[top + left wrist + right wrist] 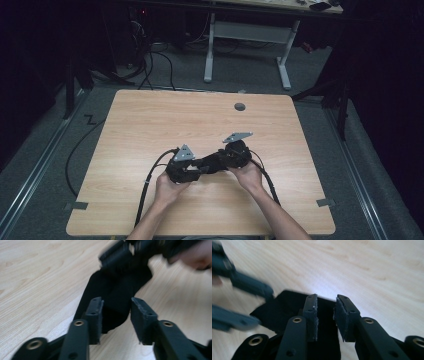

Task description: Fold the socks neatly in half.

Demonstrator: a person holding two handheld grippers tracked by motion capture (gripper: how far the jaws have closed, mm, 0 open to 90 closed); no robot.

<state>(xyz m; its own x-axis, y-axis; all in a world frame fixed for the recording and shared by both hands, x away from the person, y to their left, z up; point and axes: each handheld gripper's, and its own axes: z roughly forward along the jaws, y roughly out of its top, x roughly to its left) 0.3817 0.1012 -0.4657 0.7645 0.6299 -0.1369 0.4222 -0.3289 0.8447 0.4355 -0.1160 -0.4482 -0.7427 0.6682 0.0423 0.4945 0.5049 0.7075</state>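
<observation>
Black cloth [117, 290] between parted jaws of left gripper [116, 315] and right gripper [325, 315]; neither clamped. Hands low, converging on wooden table [150, 120].

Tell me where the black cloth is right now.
In the high view the black cloth lies on the wooden table near its front middle, between the left gripper and the right gripper, whose jaws stand open at it.

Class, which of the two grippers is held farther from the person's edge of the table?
The right gripper: its grey plate sits farther up the table than the left gripper carries its own.
</observation>
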